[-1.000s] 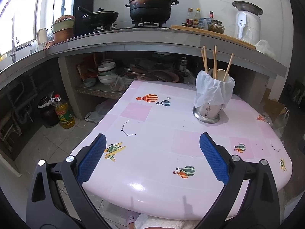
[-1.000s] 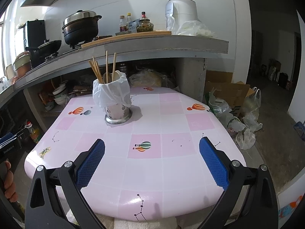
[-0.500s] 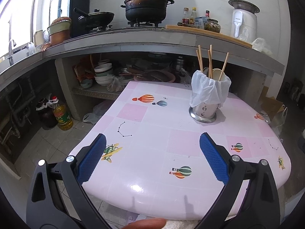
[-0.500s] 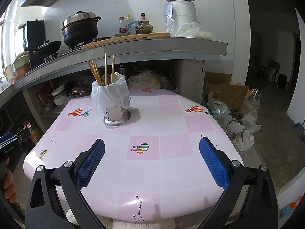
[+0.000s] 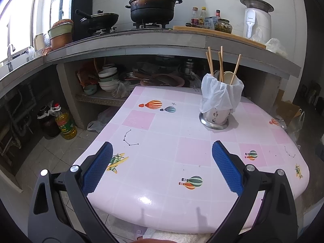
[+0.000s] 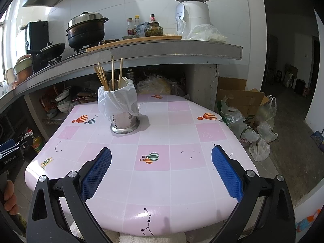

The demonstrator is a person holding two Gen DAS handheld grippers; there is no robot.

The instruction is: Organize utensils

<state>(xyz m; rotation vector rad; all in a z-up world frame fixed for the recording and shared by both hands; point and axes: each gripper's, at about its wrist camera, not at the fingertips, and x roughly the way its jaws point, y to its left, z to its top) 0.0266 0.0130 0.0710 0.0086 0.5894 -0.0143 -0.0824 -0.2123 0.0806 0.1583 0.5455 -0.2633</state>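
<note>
Reaching for a chopstick best done high on the shaft, clear of the bag, lifting straight up to keep the holder from tipping; standing on the far middle of the table, holder with chopsticks and spoons upright inside; hovering over the near edge, left tongs and right tongs, both spread wide and gripping nothing; pointing forward and slightly down, level with each other, well apart from the holder.
</note>
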